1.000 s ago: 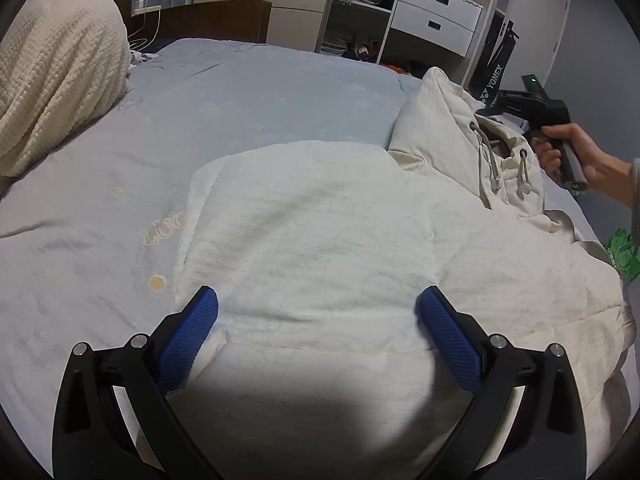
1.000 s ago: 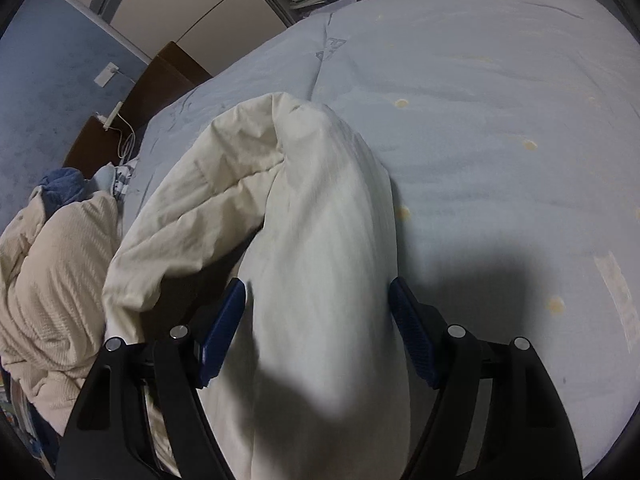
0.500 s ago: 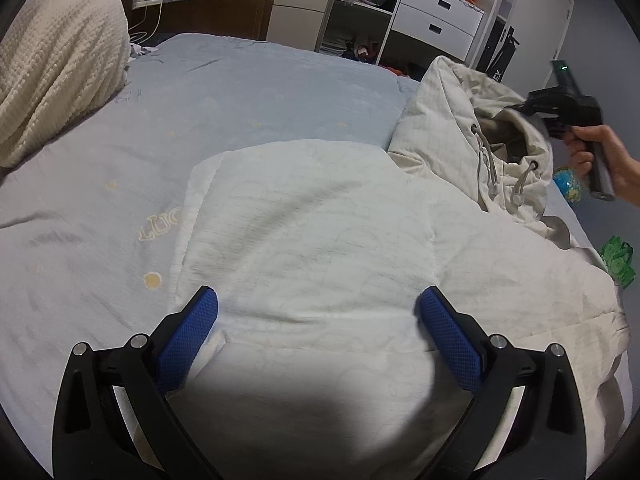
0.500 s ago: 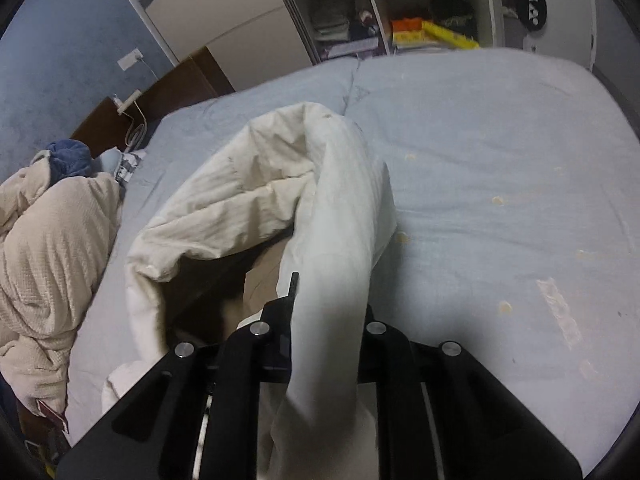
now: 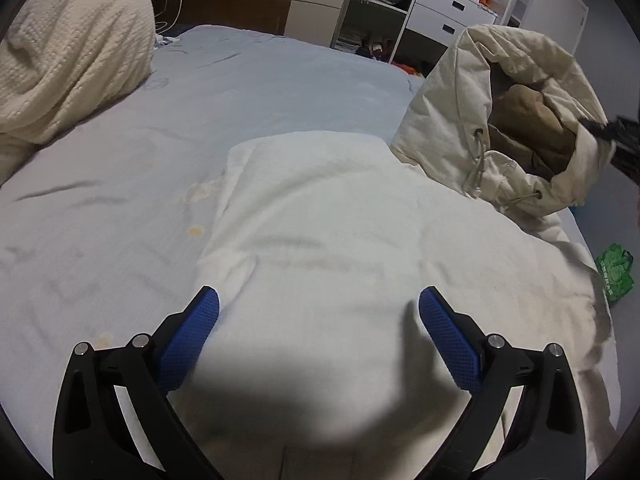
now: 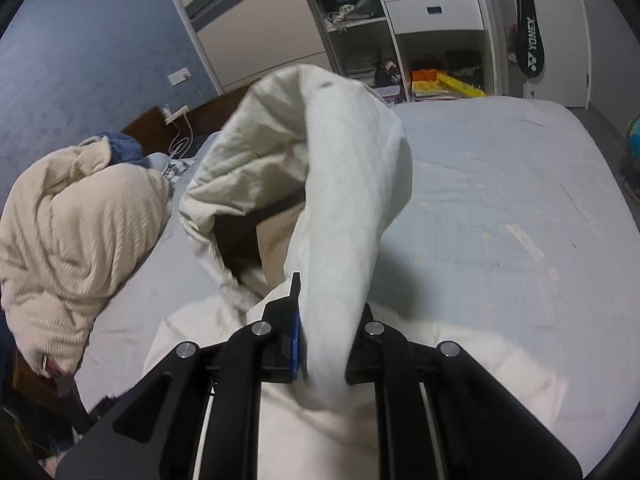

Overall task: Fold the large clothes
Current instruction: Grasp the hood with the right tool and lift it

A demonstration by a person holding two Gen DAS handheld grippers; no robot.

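Observation:
A large cream hooded jacket (image 5: 328,220) lies on the light blue bed (image 5: 120,208), its body partly folded. My left gripper (image 5: 318,320) is open just above the jacket's near part, its blue pads (image 5: 192,336) apart and empty. My right gripper (image 6: 328,332) is shut on the jacket's hood (image 6: 344,184) and holds it lifted above the bed. The raised hood (image 5: 516,120) with its drawstrings shows at the right of the left wrist view, with part of the right gripper at the frame's edge.
A cream knitted blanket (image 5: 68,52) is heaped at the bed's head, also in the right wrist view (image 6: 76,240). White drawers (image 5: 452,20) and open shelves (image 6: 432,68) stand beyond the bed. A green packet (image 5: 614,272) lies on the floor at right.
My right gripper closed on the hood and lifted it up off the bed. My left gripper stayed open over the jacket and moved slightly closer.

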